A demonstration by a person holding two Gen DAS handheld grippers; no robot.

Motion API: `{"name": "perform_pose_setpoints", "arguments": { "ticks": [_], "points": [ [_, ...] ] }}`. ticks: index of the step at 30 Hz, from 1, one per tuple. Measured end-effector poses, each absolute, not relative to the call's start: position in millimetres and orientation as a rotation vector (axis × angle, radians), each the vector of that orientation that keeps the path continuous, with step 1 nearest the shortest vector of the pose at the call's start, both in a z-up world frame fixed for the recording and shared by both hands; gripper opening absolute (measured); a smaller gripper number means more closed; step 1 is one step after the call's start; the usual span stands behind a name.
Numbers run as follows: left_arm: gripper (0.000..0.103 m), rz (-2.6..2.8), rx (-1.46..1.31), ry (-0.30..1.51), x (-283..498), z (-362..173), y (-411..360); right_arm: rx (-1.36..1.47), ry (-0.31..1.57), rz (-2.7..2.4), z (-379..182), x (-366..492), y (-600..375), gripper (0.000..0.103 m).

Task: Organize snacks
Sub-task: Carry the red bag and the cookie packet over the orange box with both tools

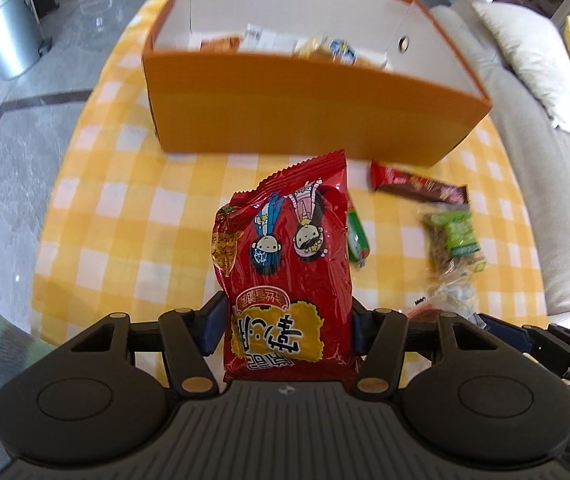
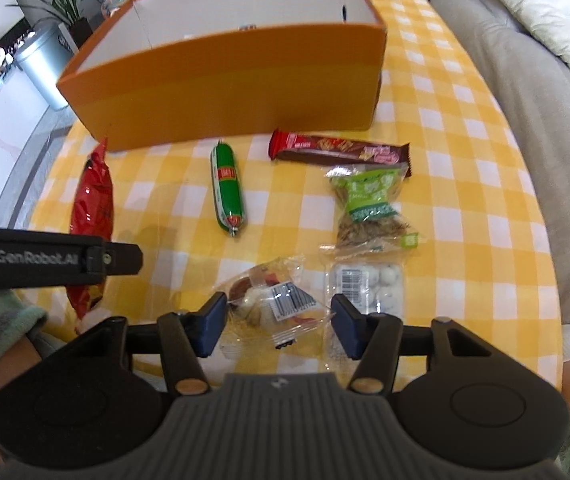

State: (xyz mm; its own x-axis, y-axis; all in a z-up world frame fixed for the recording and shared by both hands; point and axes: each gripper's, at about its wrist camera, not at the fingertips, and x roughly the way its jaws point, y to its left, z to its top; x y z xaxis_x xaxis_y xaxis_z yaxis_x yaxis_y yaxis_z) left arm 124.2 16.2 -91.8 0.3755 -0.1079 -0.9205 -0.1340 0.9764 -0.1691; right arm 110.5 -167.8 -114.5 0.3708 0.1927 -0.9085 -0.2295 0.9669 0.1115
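The left claw (image 1: 287, 322) squeezes the shiny red crinkly snack bag (image 1: 285, 248), which should next go up into the orange cardboard box (image 1: 305, 108) at the top of the frame, while the right claw (image 2: 281, 322) sits around a clear little wrapped snack (image 2: 273, 300), and I cannot tell if it pinches it.

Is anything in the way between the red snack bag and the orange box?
Nothing visible is. The left gripper holds the red snack bag, and only bare checked tablecloth lies between it and the orange box. The box's top is open.

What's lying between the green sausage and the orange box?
Nothing: in the right wrist view only bare yellow checked cloth separates the green sausage from the orange box.
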Motion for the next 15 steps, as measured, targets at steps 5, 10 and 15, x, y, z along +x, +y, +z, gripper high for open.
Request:
{"name": "perform_pose_setpoints", "arguments": {
  "ticks": [5,10,15],
  "points": [
    [0.066,-0.001,-0.229,1.126,122.2,-69.7,17.7,-0.021,1.112,0.263,-100.6,104.0,-173.7,0.055],
    [0.066,-0.007,-0.215,1.073,122.5,-51.8,19.3,-0.007,1.067,0.257,-86.2,101.0,-178.5,0.055],
    [0.066,-0.026,-0.213,1.025,125.1,-34.9,20.3,0.009,1.016,0.257,-69.5,102.8,-181.6,0.054]
  ]
}}
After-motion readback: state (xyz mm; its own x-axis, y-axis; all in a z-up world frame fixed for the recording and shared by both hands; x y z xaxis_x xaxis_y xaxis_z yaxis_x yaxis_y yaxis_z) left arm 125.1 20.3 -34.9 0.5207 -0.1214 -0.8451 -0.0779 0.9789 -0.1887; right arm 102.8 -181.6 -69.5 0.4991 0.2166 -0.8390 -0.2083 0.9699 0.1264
